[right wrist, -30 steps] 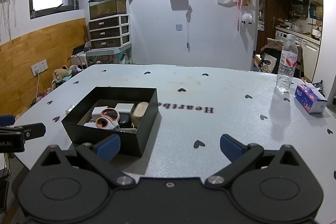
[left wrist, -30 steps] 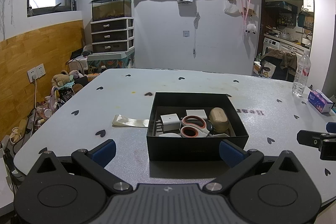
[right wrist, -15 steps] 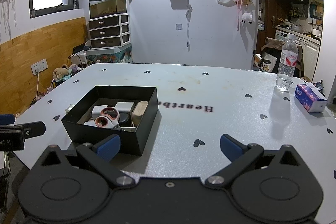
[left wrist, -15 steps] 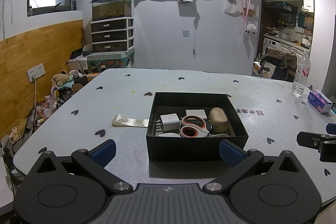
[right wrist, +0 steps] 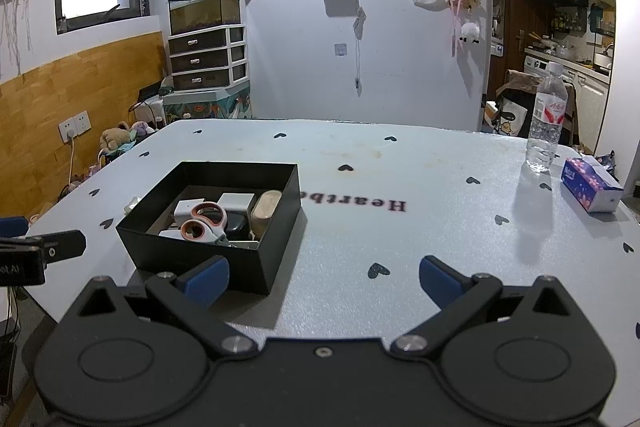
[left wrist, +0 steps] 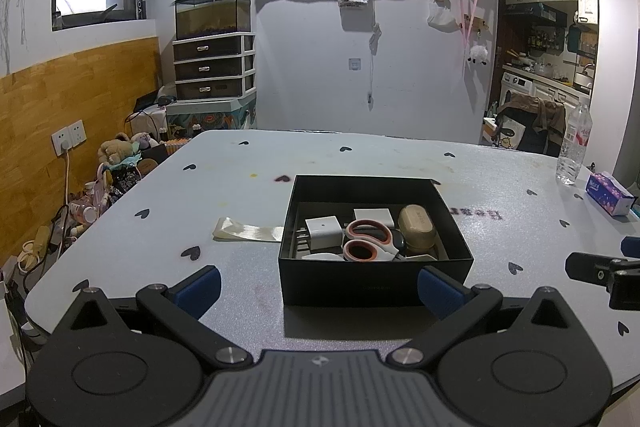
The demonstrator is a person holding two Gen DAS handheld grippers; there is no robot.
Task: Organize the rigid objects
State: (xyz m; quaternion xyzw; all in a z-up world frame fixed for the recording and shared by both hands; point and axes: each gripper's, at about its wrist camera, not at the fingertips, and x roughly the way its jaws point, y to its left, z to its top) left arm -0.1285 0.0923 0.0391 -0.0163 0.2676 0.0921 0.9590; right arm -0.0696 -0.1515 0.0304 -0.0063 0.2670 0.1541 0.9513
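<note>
**Both tongs empty, box ahead**

My left tongs (left wrist: 318, 285) are spread wide and grip nothing; the black box (left wrist: 376, 283) sits just beyond their tips, its near wall between the two blue pads (left wrist: 199, 285). My right tongs (right wrist: 324, 277) are likewise released and empty, with the box ahead and to their left, the left pad just in front of its near corner.

What I worry about: the box looks light, so if I push forward with either pad I judge it will slide on the table (right wrist: 400, 247) instead of being gripped. The two tools are also near each other, and reaching in together could knock them.

Inside the box lie scissors (left wrist: 368, 243) with orange-lined handles across the middle, a white charger (left wrist: 323, 233) to their left, another white block (left wrist: 374, 215) behind, and a tan case (left wrist: 416, 231) to the right. Something dark sits beneath the scissors; I cannot tell what.

Left of the box, touching its wall, is a pale strip (left wrist: 246, 230). Far right stand a bottle (right wrist: 546, 123) and a tissue pack (right wrist: 592, 185).
</note>
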